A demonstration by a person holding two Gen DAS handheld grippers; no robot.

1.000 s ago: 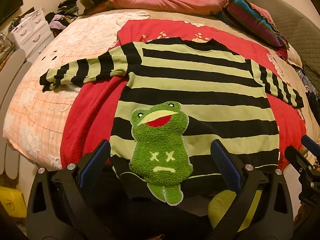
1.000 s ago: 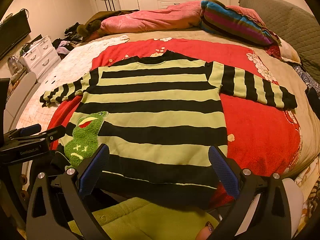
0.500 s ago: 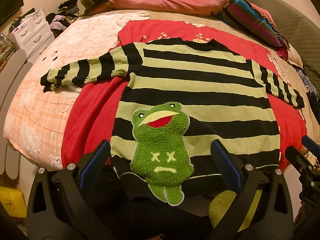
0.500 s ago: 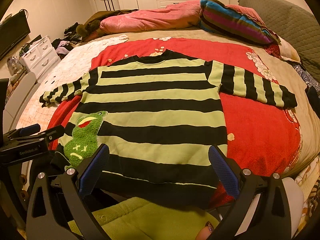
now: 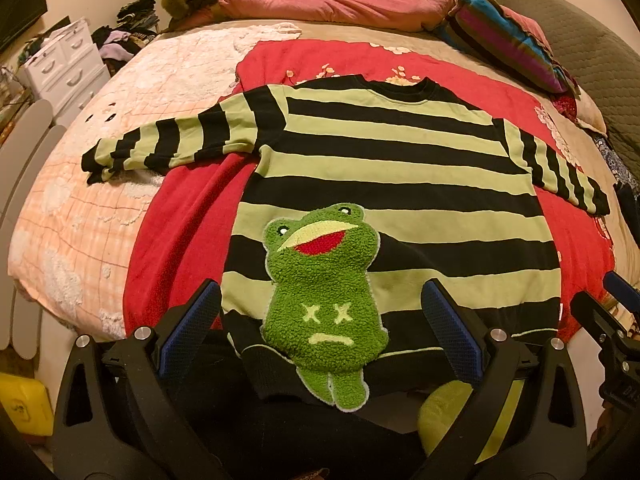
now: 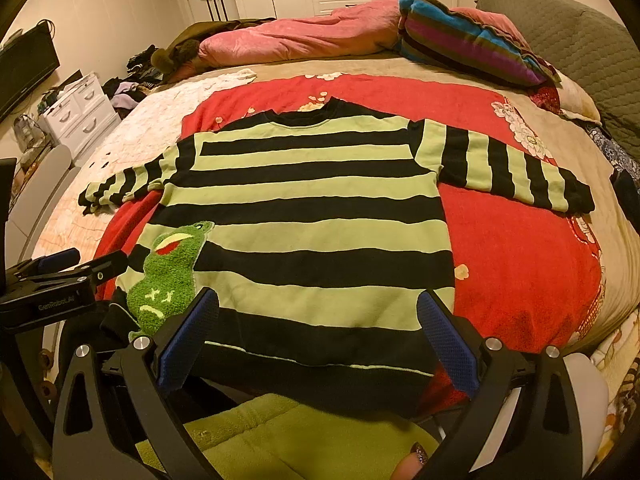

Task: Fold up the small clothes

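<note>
Left wrist view: the green-and-black striped knit sweater (image 5: 384, 168) lies face up and spread flat on a red fleece blanket (image 5: 188, 240) across the bed, collar toward 12 o'clock, hem toward 6 o'clock at the mattress edge, both sleeves stretched out toward 9 and 3 o'clock. That full spread looks deliberate: with sleeves open and body smooth, the fold lines are easy to reach. A fuzzy green frog patch (image 5: 324, 300) is sewn near the hem, its feet hanging over the edge.

The left gripper (image 5: 320, 328) hovers just short of the hem at 6 o'clock, blue-padded jaws wide apart and holding nothing, frog between them in view. The right gripper (image 6: 316, 332) sits likewise at the hem's other half, jaws wide and empty. Both seem poised for a first grasp, so folding has probably not begun.

In the right wrist view the left gripper's body at 8 o'clock carries pale lettering that seems to read "GenRobot.AI". A white drawer unit (image 6: 82, 114) stands at 10 o'clock, and a pink quilt (image 6: 296, 36) and a striped multicolour pillow (image 6: 472, 40) lie near 12 o'clock.
</note>
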